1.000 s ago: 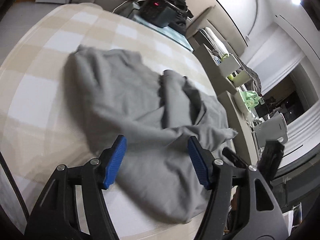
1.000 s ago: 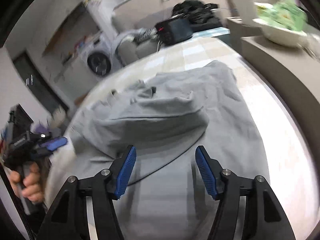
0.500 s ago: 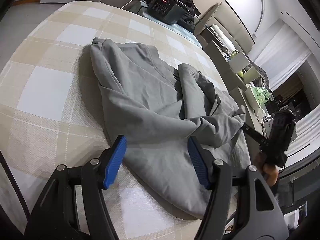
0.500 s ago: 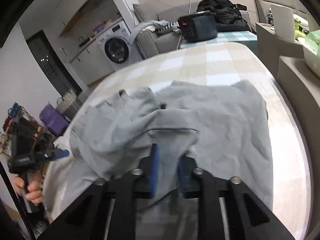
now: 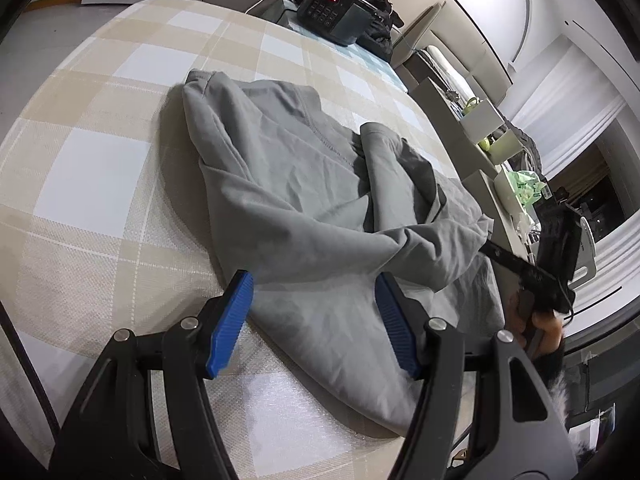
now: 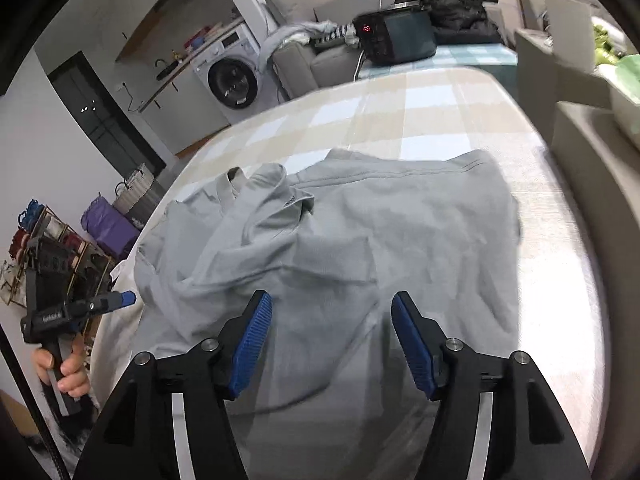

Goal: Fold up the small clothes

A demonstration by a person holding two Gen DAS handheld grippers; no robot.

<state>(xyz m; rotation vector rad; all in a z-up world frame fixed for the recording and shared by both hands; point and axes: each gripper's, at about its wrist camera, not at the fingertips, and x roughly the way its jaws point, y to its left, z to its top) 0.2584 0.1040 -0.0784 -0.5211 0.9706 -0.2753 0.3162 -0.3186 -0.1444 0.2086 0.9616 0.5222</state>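
Across the middle of the checked worktop (image 5: 100,184) our grey sweatshirt (image 5: 304,208) lies limp, soft; both tools, left (image 5: 316,320) and right (image 6: 332,340), gape released, the right's jaws just reopened; we'd pinch its hem.

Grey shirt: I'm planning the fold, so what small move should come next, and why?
Probably lower the right tongs, whose jaws have just been opening with nothing between them, onto the bunched fold beside them. The grey shirt lies rumpled on the checked cloth, one part flopped over the middle, and the left tongs are open too.
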